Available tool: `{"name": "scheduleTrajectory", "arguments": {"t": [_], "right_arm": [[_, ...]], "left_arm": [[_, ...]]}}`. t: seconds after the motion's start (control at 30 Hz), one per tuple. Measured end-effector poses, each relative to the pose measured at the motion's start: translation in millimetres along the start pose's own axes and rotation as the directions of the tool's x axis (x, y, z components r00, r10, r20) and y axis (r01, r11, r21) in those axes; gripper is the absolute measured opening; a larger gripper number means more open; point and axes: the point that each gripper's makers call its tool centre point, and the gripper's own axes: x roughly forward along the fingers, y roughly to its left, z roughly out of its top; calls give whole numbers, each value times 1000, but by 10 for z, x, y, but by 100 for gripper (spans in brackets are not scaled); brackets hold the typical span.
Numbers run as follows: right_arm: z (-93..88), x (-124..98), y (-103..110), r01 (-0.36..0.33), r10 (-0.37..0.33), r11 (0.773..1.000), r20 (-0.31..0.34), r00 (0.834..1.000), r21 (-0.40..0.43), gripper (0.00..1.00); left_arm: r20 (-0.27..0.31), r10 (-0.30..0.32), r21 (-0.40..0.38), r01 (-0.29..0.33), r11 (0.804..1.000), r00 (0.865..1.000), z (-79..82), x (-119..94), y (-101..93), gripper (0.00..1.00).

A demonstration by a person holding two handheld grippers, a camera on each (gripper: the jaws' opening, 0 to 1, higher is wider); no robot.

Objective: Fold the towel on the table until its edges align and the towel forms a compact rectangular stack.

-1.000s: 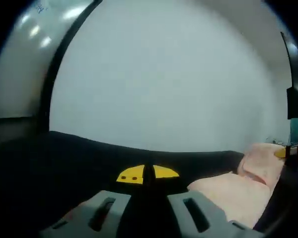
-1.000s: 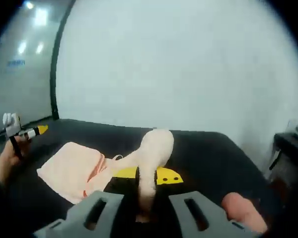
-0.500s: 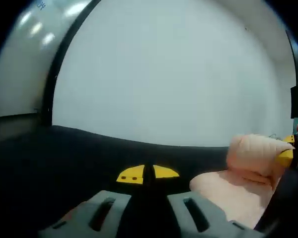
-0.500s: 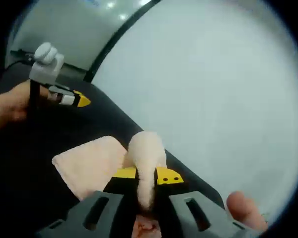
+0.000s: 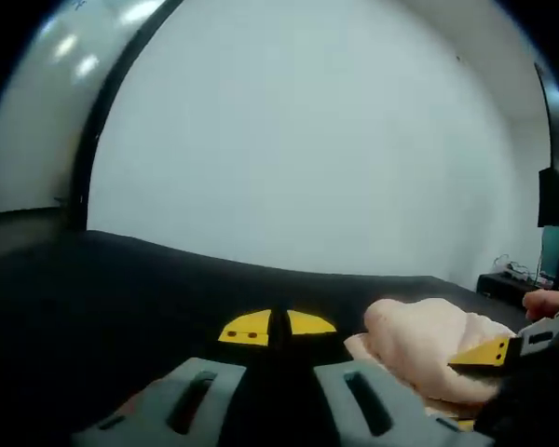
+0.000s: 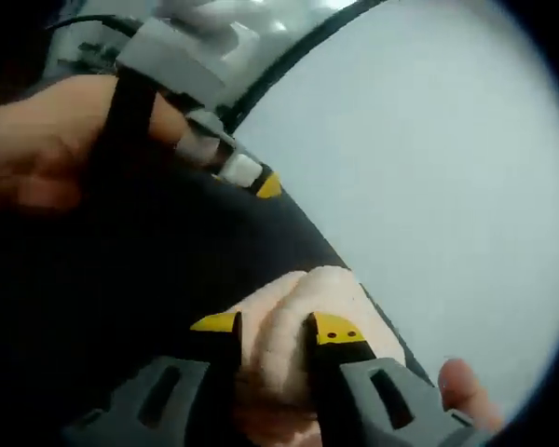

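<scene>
1. The right tool (image 6: 278, 328) grips the pale pink towel (image 6: 289, 312): a bunched fold of the cloth sits pinched between its 2 yellow-tipped jaws.
2. In the left gripper view the towel (image 5: 427, 346) lies as a rumpled heap on the black desk (image 5: 121, 298), to the right of the left tool (image 5: 278, 328).
3. The left tool is clenched on nothing, its 2 yellow tips meeting over bare desk.
4. The right tool enters the left gripper view from the right, its yellow tip (image 5: 484, 352) against the towel heap.
5. In the right gripper view the left tool (image 6: 261, 183) shows at upper left, held by a hand (image 6: 47, 154), above the dark desk (image 6: 121, 279) and apart from the towel.
6. A fingertip (image 6: 461, 386) shows at the lower right of the right gripper view.
</scene>
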Motion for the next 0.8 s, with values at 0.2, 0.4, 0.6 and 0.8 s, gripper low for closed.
{"name": "scheduleTrajectory", "arguments": {"t": [0.2, 0.4, 0.6, 0.8], "right_arm": [[201, -718, -627, -159, -22, 818, 307, 952, 553, 35], [-918, -640, -1092, -107, -4, 686, 151, 988, 719, 26], [-796, -529, -909, -147, -12, 705, 220, 975, 693, 28], [-766, -452, -509, -219, 94, 693, 215, 972, 686, 25]], "left_arm": [[6, 1, -36, -1, 999, 1000, 6, -15, 36, 8], [28, -166, -63, 167, 984, 986, 61, 8, -310, 7], [-24, -685, 105, 683, 722, 728, -5, -338, -1761, 8], [-267, -574, 142, 621, 771, 774, -655, -114, -1694, 5]]}}
